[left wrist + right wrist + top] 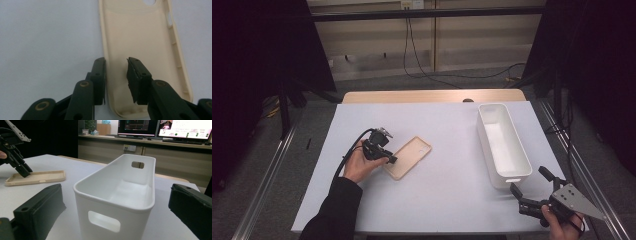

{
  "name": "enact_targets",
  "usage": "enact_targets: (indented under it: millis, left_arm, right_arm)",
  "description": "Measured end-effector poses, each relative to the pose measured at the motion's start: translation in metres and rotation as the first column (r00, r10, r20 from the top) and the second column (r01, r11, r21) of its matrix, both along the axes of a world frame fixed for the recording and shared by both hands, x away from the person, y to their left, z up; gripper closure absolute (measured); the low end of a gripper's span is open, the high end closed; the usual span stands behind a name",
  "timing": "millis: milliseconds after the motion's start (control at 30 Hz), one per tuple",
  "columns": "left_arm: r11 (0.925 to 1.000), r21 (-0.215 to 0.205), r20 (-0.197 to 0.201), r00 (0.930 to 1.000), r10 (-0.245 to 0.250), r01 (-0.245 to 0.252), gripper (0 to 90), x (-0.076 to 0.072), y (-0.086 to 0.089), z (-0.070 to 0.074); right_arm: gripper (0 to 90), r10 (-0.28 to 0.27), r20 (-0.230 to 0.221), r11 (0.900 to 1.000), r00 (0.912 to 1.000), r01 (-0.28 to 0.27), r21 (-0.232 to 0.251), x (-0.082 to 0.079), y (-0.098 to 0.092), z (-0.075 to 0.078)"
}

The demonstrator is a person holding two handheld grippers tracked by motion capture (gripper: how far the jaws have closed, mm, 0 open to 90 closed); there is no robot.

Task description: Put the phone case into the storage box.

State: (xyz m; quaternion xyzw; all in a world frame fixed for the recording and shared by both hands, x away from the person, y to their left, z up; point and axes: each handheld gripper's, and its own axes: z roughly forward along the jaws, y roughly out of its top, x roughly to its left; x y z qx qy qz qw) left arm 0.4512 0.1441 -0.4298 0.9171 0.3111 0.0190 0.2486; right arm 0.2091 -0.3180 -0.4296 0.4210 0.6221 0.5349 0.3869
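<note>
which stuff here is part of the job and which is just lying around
In use:
- phone case, left gripper astride its side wall
- white bin, right gripper open at its near end

Lying about:
- cables on the floor
- monitors on the far desk

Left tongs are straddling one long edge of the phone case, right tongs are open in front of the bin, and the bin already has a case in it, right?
Not quite: the bin is empty, as the right gripper view shows. The only case lies on the table, with the left tongs straddling one long edge. The right tongs are open in front of the bin.
</note>
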Motion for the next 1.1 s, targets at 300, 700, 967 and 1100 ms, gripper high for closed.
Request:
enact_targets:
  millis: [300, 700, 967, 1100]
  left_arm:
    - [0.9994, 0.028, 0.029, 0.9994, 0.019, -0.020, 83.1, 0.0008, -0.0006, 0.0015]
    - [0.9990, 0.041, 0.052, 0.9985, 0.016, -0.018, 86.7, -0.0011, -0.0021, 0.0013]
    - [0.9982, 0.055, 0.070, 0.9974, 0.018, -0.021, 87.8, -0.0018, -0.0032, 0.0011]
    - [0.9971, 0.068, 0.069, 0.9972, 0.029, -0.034, 88.0, -0.0028, -0.0051, 0.0023]
  right_arm:
    - [0.0, 0.000, -0.001, 1.000, 1.0000, 0.000, -0.001, 0.0002, 0.0003, -0.0001]
    - [0.0, 0.003, -0.001, 1.000, 1.0000, -0.003, -0.003, 0.0004, 0.0002, -0.0002]
    - [0.0, 0.005, -0.002, 1.000, 1.0000, -0.005, -0.002, 0.0003, 0.0006, -0.0001]
    - [0.0, 0.003, -0.002, 1.000, 1.0000, -0.003, -0.001, 0.0005, 0.0003, -0.0002]
